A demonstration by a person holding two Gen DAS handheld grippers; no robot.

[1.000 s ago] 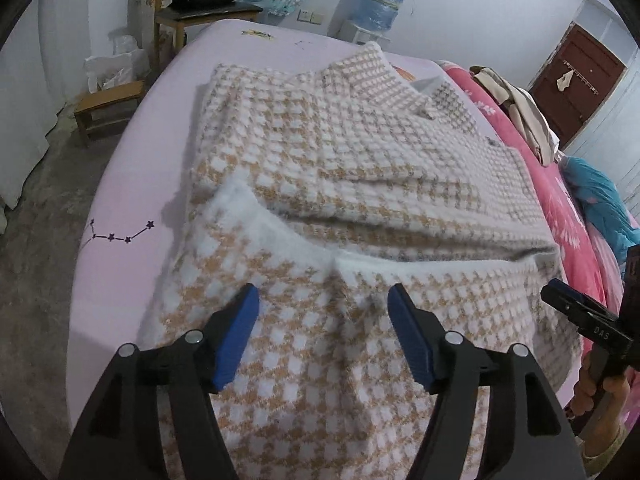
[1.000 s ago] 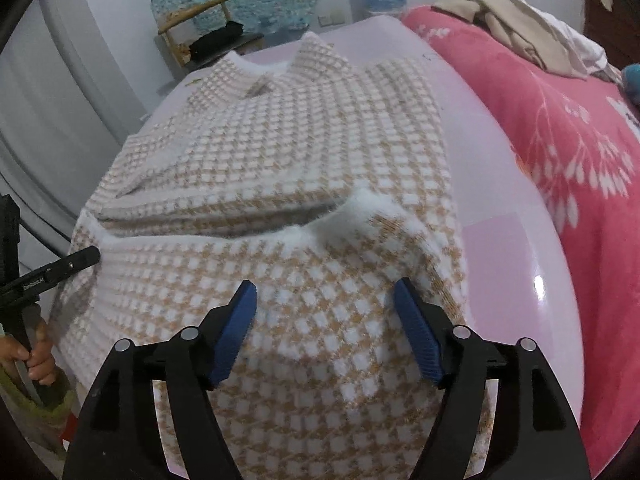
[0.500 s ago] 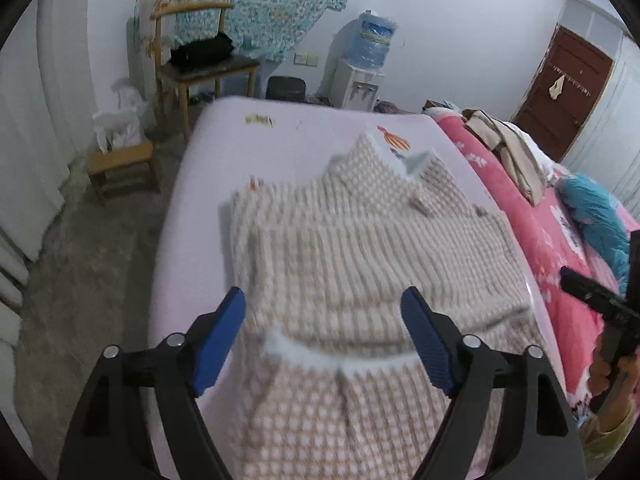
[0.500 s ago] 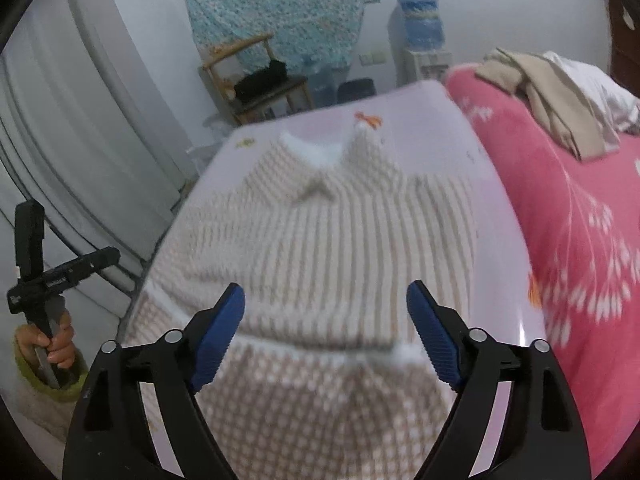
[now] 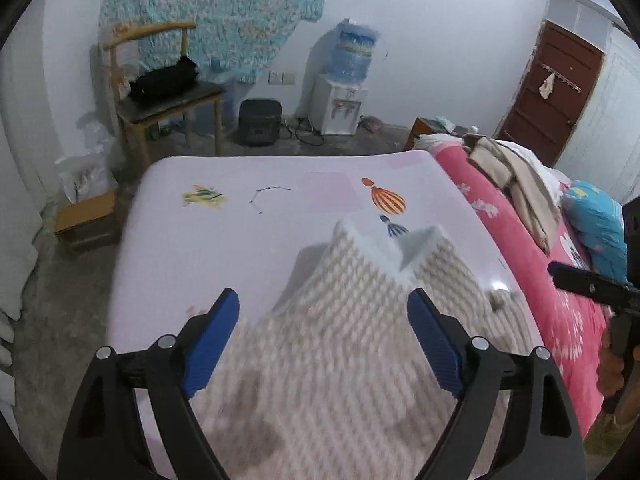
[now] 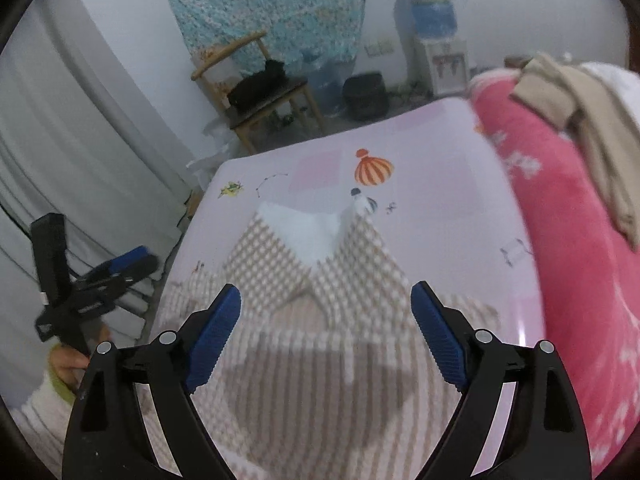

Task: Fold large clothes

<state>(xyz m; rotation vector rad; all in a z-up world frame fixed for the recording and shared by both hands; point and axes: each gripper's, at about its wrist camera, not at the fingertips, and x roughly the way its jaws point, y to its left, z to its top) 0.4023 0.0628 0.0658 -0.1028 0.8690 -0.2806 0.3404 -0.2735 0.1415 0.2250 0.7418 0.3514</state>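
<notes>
Checked beige-and-white sweater (image 5: 360,344) lies folded on the lilac sheet (image 5: 240,240), collar away from you. Your left gripper (image 5: 323,340) is opening with nothing between its jaws; your right gripper (image 6: 326,330) stands wide and empty. Keep both lifted clear so no pad snags the knit.

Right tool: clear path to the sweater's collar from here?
Probably yes. The right tool is open with nothing between its pads, and the checked sweater lies flat under it. The white-lined collar sits straight ahead, uncovered; the left tool is off to the side.
</notes>
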